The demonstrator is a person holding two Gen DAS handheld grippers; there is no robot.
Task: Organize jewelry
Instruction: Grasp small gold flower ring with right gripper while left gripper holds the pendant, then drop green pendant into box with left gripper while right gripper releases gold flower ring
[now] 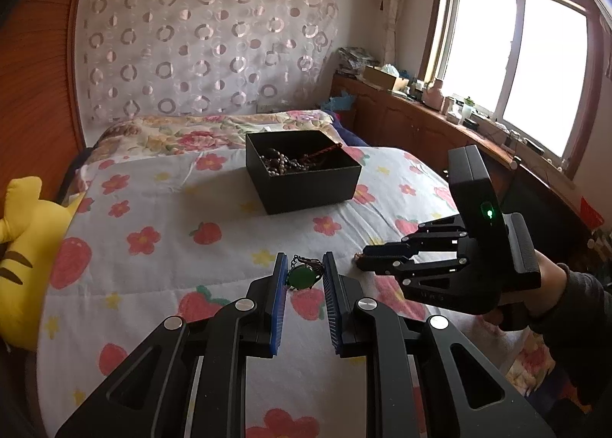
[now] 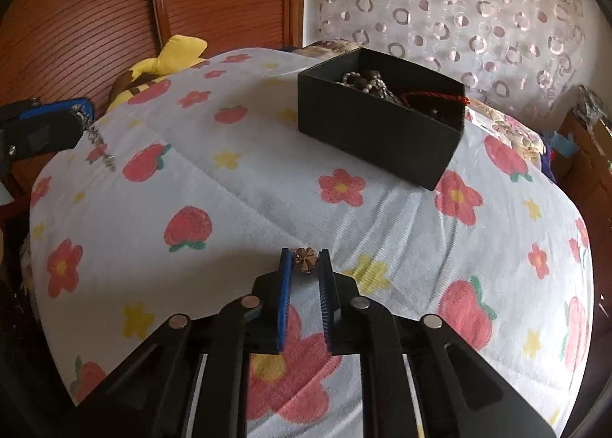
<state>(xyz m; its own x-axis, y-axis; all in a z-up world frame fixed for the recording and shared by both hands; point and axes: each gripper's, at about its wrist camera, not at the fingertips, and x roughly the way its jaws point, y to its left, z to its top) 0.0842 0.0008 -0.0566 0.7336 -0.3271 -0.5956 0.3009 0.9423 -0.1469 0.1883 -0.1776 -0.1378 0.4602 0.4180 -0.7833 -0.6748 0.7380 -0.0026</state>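
Jewelry split: green pendant (image 1: 301,277) pinched in left gripper (image 1: 305,273), flower charm (image 2: 305,259) pinched in right gripper (image 2: 305,260). Carry both to far black box (image 1: 306,185); clear rim, watch dangling chain (image 2: 97,143), then release.

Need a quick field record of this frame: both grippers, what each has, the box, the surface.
left gripper: closed on round green pendant with metal chain, chain dangling in right wrist view
right gripper: closed on brown flower-shaped bead piece
container: open black rectangular box, beyond both grippers
box contents: pearl-like bead strand, red braided cord
surface: white quilt with red flower and strawberry print
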